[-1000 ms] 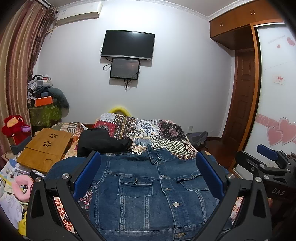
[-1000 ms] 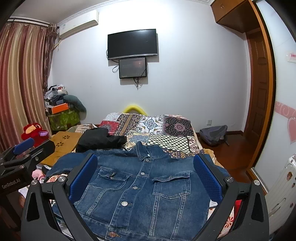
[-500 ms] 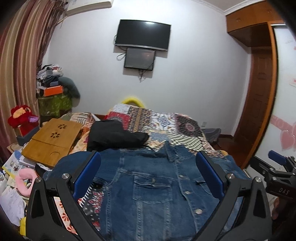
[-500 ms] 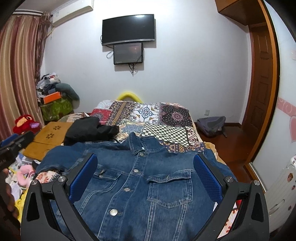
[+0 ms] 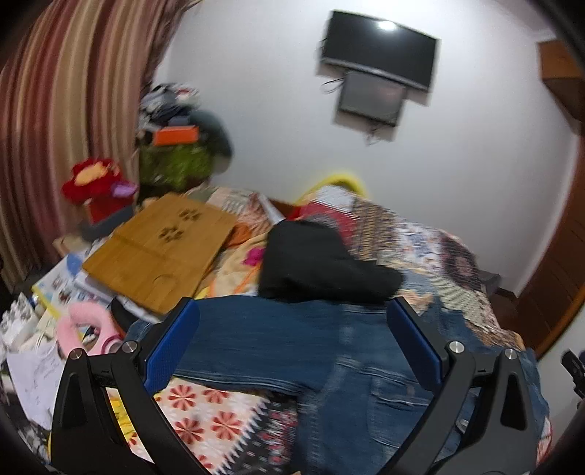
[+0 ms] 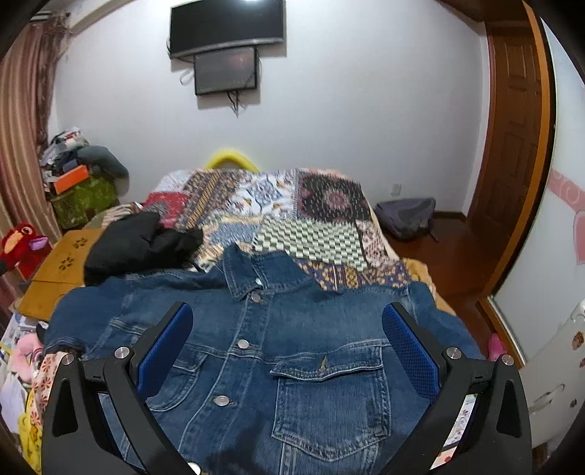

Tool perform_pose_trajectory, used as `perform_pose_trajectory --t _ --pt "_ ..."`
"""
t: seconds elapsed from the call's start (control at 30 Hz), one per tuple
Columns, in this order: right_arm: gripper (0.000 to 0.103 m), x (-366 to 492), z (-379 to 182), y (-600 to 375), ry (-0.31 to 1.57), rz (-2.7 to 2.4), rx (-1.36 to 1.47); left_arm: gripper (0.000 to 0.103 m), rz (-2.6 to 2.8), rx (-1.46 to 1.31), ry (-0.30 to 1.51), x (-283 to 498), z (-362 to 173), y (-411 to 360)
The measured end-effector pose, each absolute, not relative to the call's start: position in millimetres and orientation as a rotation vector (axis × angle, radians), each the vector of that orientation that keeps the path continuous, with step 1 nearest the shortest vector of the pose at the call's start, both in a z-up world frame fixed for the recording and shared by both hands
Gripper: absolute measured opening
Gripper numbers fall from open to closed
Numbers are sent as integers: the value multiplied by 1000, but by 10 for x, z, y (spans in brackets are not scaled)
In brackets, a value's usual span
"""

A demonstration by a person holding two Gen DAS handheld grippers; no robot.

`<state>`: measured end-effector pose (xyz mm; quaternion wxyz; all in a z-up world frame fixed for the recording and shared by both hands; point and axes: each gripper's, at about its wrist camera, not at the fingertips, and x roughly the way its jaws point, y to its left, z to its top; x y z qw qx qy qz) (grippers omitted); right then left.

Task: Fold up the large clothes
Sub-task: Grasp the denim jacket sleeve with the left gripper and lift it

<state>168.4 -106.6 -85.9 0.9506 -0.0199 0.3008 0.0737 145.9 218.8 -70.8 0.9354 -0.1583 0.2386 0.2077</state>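
Jacket [image 6: 292,347] spread flat, front up, under both gaping, empty tongs, left [image 5: 292,339] over its sleeve, right [image 6: 287,336] over chest, ready for folding.

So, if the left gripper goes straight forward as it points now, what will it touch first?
Probably the denim jacket: the open left gripper frames its spread sleeve, with the black garment just behind. The left wrist picture is blurred, so depth is uncertain.

We see a TV [image 6: 226,27] on the wall, a patchwork quilt [image 6: 310,219], a black garment [image 6: 139,244], a wooden lap desk [image 5: 157,252], a red plush [image 5: 95,182] and a backpack [image 6: 406,215] on the floor.
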Motion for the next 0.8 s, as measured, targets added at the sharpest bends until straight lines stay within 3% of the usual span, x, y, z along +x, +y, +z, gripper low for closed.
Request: perform_pose_trajectory --t 0.37,0.47,0.8 --pt "103 2076 -1187 -1094 765 95 3 102 441 -577 737 1642 -1686 3206" --pt "103 2132 -1226 -1039 777 97 -9 91 400 -730 804 1587 -2009 3406" --pt "103 2249 -1316 -875 798 121 -45 82 267 -1134 849 1469 -2710 3716"
